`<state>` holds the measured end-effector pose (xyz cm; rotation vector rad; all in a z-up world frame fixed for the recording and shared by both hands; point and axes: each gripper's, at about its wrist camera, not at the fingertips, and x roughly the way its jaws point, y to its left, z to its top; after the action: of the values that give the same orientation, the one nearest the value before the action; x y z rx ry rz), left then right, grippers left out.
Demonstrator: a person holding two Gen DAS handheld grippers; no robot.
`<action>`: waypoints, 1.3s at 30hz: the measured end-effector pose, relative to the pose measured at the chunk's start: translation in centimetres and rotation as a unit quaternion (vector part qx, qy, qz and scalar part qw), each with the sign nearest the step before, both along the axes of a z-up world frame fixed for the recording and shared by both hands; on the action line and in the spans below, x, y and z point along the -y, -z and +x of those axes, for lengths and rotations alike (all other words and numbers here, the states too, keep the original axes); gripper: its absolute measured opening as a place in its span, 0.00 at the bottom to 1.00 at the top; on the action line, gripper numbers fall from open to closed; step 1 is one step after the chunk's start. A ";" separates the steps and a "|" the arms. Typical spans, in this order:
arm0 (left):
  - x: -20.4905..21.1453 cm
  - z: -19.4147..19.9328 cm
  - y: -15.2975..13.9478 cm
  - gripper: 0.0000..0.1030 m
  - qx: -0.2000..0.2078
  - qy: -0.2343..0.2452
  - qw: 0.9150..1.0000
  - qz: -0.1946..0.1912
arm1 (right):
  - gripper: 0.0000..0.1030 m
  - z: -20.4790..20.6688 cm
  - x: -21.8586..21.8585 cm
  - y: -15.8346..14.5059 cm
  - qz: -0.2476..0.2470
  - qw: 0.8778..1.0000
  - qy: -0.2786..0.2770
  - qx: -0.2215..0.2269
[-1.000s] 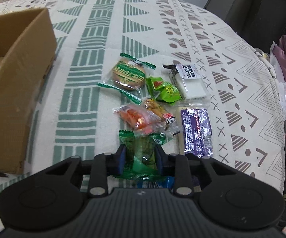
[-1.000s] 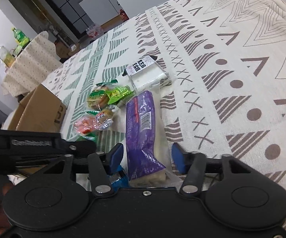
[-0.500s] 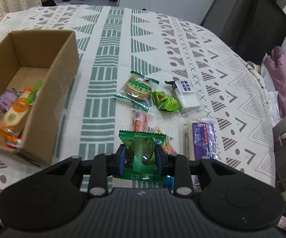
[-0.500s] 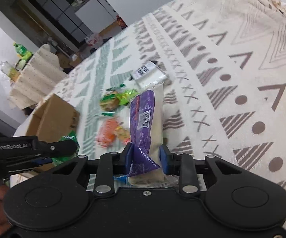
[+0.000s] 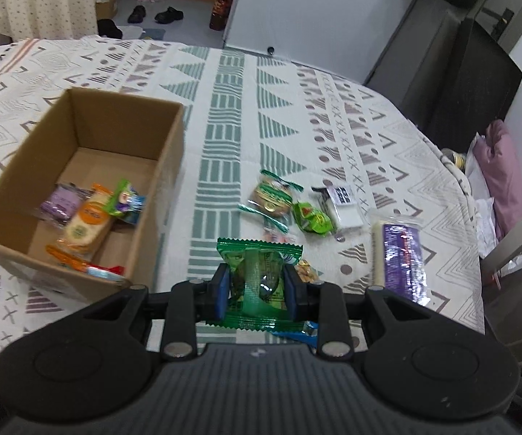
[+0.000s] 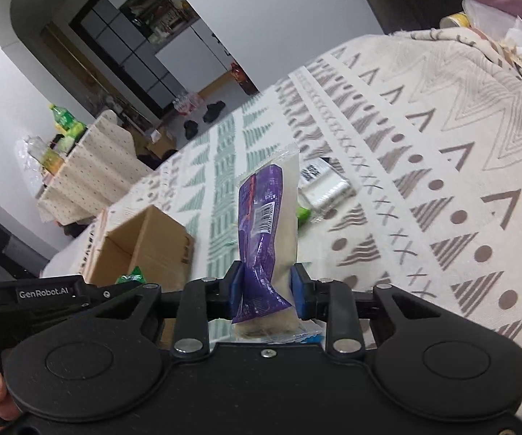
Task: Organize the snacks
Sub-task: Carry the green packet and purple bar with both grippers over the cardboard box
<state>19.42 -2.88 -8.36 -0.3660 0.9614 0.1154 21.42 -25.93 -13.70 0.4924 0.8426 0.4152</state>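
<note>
My left gripper (image 5: pixel 257 286) is shut on a green snack packet (image 5: pixel 257 282) and holds it above the patterned cloth, right of the open cardboard box (image 5: pixel 159 166). The box holds several snacks (image 5: pixel 87 221). My right gripper (image 6: pixel 267 286) is shut on a long purple-and-white snack pack (image 6: pixel 268 224), lifted off the cloth; the pack also shows in the left wrist view (image 5: pixel 400 250). Loose snacks lie on the cloth: a round green-wrapped biscuit (image 5: pixel 271 199), a small green packet (image 5: pixel 311 217) and a white packet with a black label (image 5: pixel 344 206). The box shows in the right wrist view (image 6: pixel 145 246).
The cloth-covered table (image 5: pixel 232 116) ends at the right near a pink bag (image 5: pixel 503 174) and a dark cabinet (image 5: pixel 471 83). A second cloth-covered table with bottles (image 6: pixel 79 166) stands at the back left. A blue wrapper (image 5: pixel 297 331) peeks out under my left gripper.
Both grippers have risen with their packs. The left one has lifted the green packet higher and the box interior is in fuller view. The right one has lifted the purple pack off the cloth.
</note>
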 end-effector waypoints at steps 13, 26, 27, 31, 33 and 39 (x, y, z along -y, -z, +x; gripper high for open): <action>-4.5 -2.3 -3.0 0.29 0.032 -0.030 0.999 -0.009 | 0.27 -0.5 -4.5 -2.3 0.017 0.999 -0.022 0.015; -11.3 -2.8 -3.3 0.29 0.041 -0.082 0.995 -0.026 | 0.27 0.5 -10.6 -3.7 0.007 0.998 -0.056 0.021; -11.7 -2.8 -3.3 0.29 0.041 -0.085 0.995 -0.027 | 0.27 0.6 -11.0 -3.8 0.008 0.998 -0.058 0.021; -13.5 -2.7 -3.0 0.29 0.041 -0.097 0.994 -0.030 | 0.27 1.0 -12.7 -4.0 0.006 0.998 -0.065 0.021; -14.4 -2.6 -2.9 0.29 0.040 -0.104 0.993 -0.031 | 0.27 1.2 -13.7 -3.9 0.004 0.997 -0.070 0.020; -16.8 -2.3 -2.3 0.29 0.038 -0.116 0.992 -0.034 | 0.27 1.6 -16.2 -3.8 -0.002 0.997 -0.082 0.013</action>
<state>17.11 13.96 -6.03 -0.5413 0.8460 0.2785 23.04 -9.76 -9.94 0.4150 0.8610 0.5694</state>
